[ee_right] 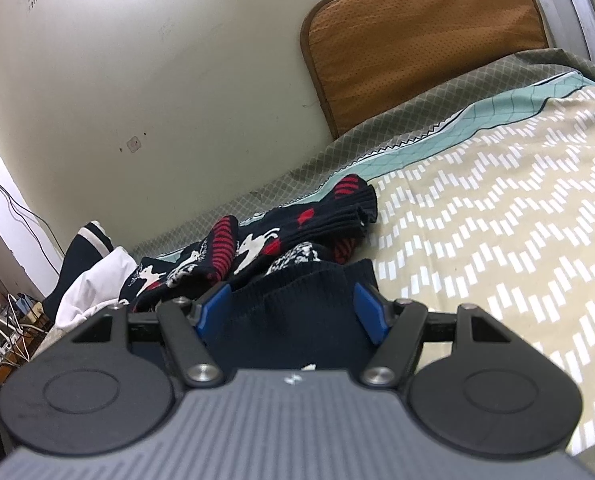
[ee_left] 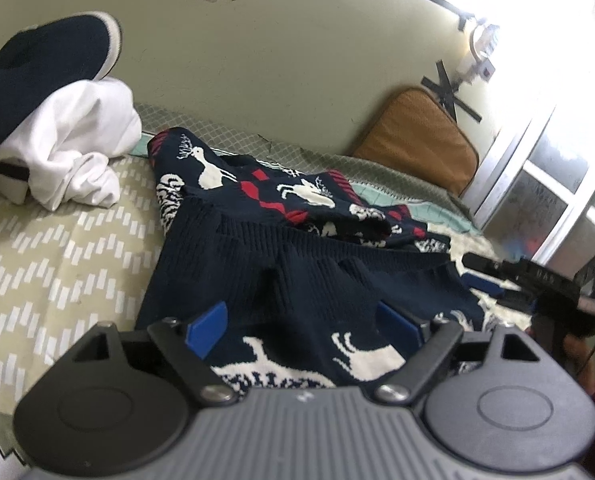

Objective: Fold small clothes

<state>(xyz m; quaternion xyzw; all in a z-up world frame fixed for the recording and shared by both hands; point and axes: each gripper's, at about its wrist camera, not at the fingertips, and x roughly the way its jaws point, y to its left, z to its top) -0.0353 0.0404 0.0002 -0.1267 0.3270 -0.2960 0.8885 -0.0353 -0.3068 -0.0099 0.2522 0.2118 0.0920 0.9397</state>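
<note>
Both claws sit low over a navy knitted sweater [ee_left: 297, 272] patterned with white reindeer and red diamonds, which lies crumpled on a bed [ee_left: 57, 248] covered in a beige sheet with white dashes. Seen from the left wrist camera, the left claw [ee_left: 303, 320] fills the bottom of the frame with its blue pads [ee_left: 207, 328] spread wide, and the sweater's ribbed navy band and a white reindeer lie between them; the pads do not press on the cloth. At the right edge of that frame the right claw [ee_left: 493, 280] shows from the side, resting over the sweater's far hem. From the right wrist camera, the right claw [ee_right: 293, 308] takes up the lower half of the frame, its blue pads [ee_right: 371, 312] set apart with a bunched fold of the ribbed navy knit between them; whether they pinch the fold or merely flank it cannot be told. Beyond, toward the middle of that frame, the rest of the sweater is heaped with a cuff raised. At the upper left of the left wrist frame lies a white garment [ee_left: 77, 152] beneath a dark navy garment [ee_left: 45, 64] with a pale trim. An orange-brown cushion [ee_right: 421, 40] leans against the cream wall [ee_right: 157, 60] at the upper right.
</note>
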